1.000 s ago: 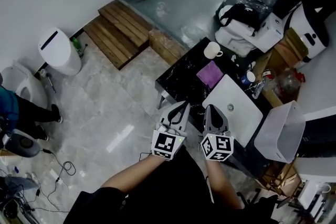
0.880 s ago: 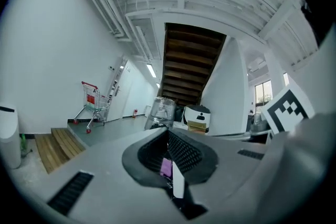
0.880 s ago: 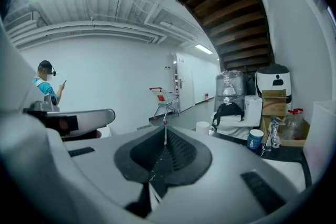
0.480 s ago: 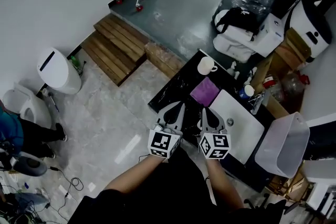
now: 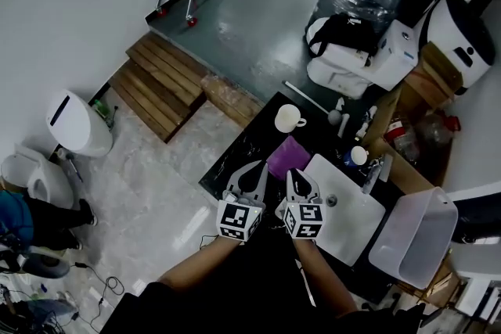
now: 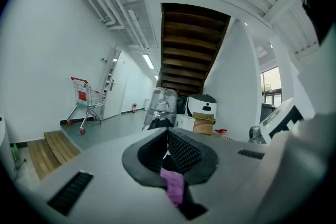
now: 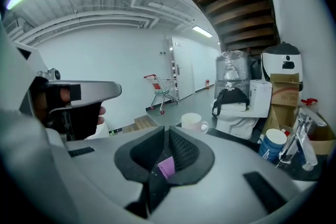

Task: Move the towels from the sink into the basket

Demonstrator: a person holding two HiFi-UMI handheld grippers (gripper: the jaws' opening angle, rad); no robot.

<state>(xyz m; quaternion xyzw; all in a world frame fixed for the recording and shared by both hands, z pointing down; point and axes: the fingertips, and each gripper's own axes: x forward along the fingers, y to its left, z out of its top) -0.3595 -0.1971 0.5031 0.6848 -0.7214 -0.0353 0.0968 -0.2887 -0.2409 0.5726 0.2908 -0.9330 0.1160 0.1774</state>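
Seen from the head camera, a purple towel (image 5: 288, 155) is lying flat on a black counter (image 5: 239, 160), just beside the left rim of a white sink (image 5: 350, 221) rather than in it. The left gripper (image 5: 257, 166) and right gripper (image 5: 295, 173) are hovering side by side at the towel's near edge. Both claws are clenched, jaws pressed together and grasping nothing. In each gripper view the towel is showing only as a purple sliver (image 6: 173, 186) (image 7: 166, 167) through the slit below the meeting pads.

A white mug (image 5: 288, 118) is standing just beyond the towel. A blue and white cup (image 5: 358, 156) and a faucet (image 5: 373, 172) are standing at the sink's far side. A white basket (image 5: 407, 235) is sitting to the right of the sink, with the basin between it and the towel.

The right gripper is covering the sink's near corner. Whether either claw tip is touching the towel cannot be told.
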